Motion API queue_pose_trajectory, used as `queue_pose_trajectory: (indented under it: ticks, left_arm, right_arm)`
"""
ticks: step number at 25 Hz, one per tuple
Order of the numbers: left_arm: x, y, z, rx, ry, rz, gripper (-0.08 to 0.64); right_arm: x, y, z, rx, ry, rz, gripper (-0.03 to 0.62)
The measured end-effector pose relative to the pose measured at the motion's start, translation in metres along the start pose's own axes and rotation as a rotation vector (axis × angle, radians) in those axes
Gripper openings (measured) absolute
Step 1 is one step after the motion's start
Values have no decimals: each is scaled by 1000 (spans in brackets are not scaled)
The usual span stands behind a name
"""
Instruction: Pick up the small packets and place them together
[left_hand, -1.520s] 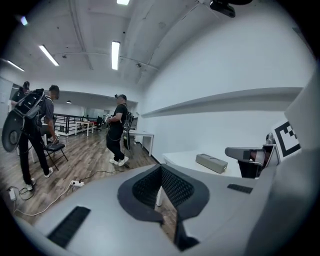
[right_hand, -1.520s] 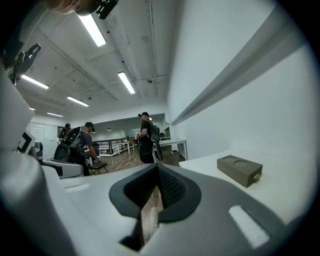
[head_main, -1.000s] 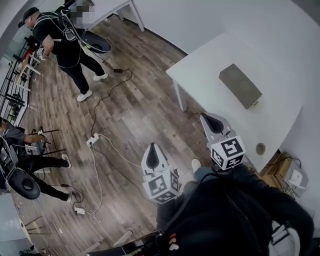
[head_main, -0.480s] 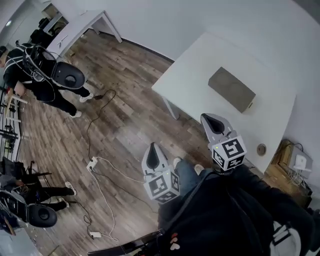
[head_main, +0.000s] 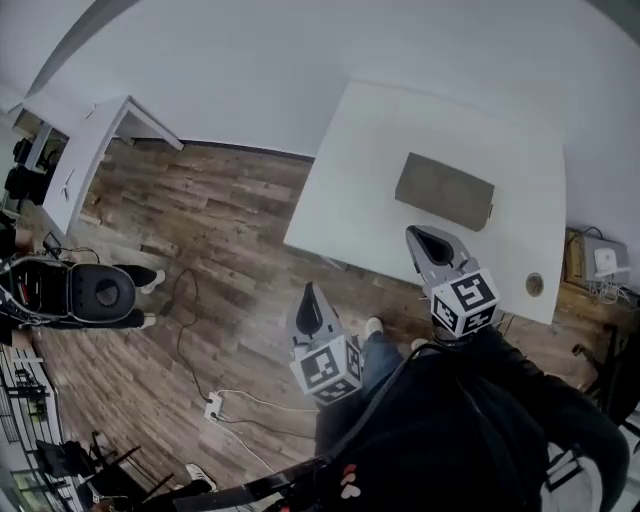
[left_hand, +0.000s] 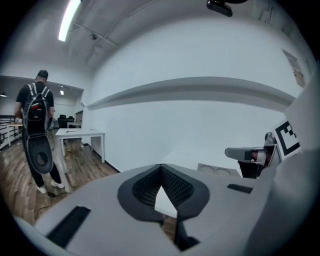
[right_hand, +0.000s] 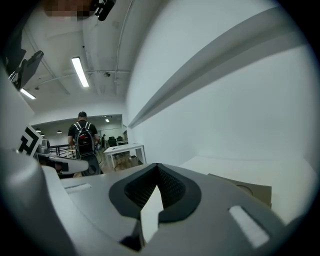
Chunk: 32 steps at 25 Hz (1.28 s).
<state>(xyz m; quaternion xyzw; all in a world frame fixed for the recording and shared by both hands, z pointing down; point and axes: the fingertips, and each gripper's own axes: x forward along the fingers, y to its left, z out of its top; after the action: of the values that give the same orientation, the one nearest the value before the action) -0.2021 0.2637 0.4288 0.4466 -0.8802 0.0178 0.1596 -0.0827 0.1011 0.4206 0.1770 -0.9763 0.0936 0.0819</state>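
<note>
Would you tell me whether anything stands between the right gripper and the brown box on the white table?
Nothing visible does. The right gripper, shut and empty, is at the near edge of the table, with only bare tabletop between it and the box. No small packets are visible.

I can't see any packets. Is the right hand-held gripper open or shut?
Shut: the right hand-held gripper has its jaws together, nothing between them.

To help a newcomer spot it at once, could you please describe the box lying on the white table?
Look for the large white table standing against the plain white wall, above the wooden floor. Near its middle lies a flat, rectangular grey-brown box. It is much bigger than the small round object near the table's front right corner, and dull against the white top.
</note>
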Motion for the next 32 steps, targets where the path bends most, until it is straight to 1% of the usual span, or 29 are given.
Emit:
queue_pose_trajectory:
  ticks: [3, 5, 8, 12, 15, 21, 24, 27, 30, 32]
  left_arm:
    - [32, -1, 8, 34, 15, -86, -1]
    - [51, -7, 8, 57, 36, -148, -1]
    - [79, -22, 12, 87, 59, -254, -1]
    - [110, -45, 14, 112, 83, -367, -2]
    - [128, -72, 15, 134, 89, -457, -1]
    - [131, -140, 5, 179, 121, -657, -1]
    - [128, -170, 0, 196, 132, -730, -1]
    - [121, -195, -5, 213, 143, -778, -2]
    - [116, -215, -9, 230, 151, -800, -1]
    - [120, -225, -15, 243, 160, -798, -1]
  right_arm:
    - [11, -16, 1, 9, -2, -89, -8]
    - [9, -29, -3, 25, -1, -165, -6]
    - [-1, -50, -4, 51, -6, -286, -8]
    - [-13, -69, -6, 64, -3, -407, -6]
    - [-29, -88, -10, 74, -3, -501, -8]
    - [-88, -113, -15, 101, -20, -698, -8]
    - [-114, -122, -22, 121, -26, -764, -8]
    - [-140, -127, -29, 140, -33, -807, -8]
    - [-157, -138, -34, 159, -35, -832, -8]
    - [-162, -151, -37, 172, -39, -834, -8]
